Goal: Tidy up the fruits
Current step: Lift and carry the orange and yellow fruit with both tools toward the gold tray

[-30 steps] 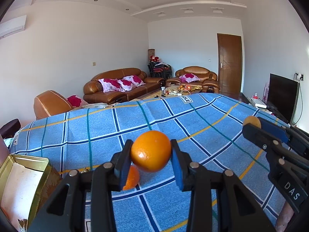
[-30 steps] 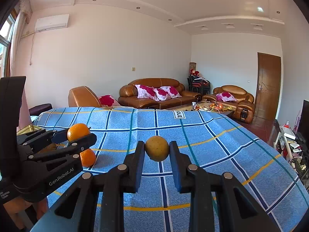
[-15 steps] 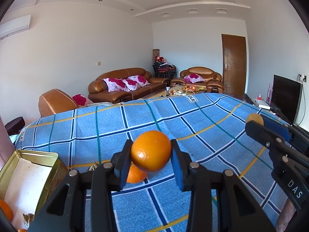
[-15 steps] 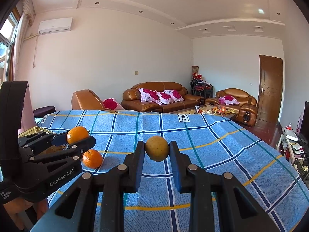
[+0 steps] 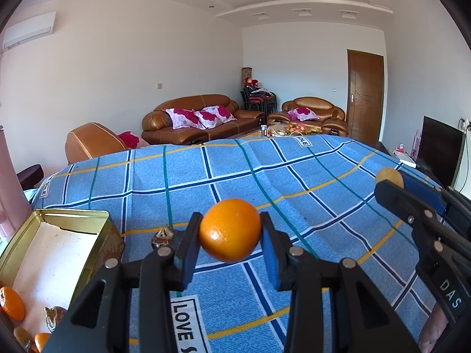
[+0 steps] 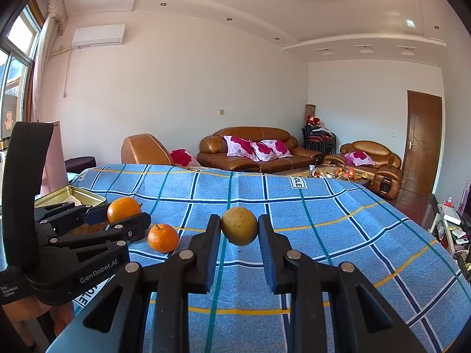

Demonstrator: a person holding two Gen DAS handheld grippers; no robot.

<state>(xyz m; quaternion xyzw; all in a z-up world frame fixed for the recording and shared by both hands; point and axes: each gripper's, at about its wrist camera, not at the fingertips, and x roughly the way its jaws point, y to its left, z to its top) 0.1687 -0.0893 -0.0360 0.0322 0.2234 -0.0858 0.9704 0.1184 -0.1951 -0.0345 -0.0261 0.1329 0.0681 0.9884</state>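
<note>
Your left gripper (image 5: pixel 231 229) was clamped on an orange (image 5: pixel 230 229), the fruit pinched squarely between the two blue pads (image 5: pixel 269 250) and held clear above the cloth (image 5: pixel 265 182). You kept that gripper tipped a little downward, pointing across the table toward the sofa (image 5: pixel 203 117). Your right gripper (image 6: pixel 239 231) was likewise gripping a pear (image 6: pixel 240 226), a yellow-brown one, caught at its middle between the fingertips and lifted off the cloth, the tool nearly level.

The two grippers sat side by side, each showing at the edge of the other's view. Just beyond and below your left fingers a second orange (image 6: pixel 163 237) lay on the cloth, and a small dark, wrinkled fruit (image 5: pixel 162 236) lay near the tin's corner. The gold tin (image 5: pixel 73 214) stood open at your left, near the left gripper, with another orange (image 5: pixel 11 303) and a few small pieces on its pale liner at the near end.
</note>
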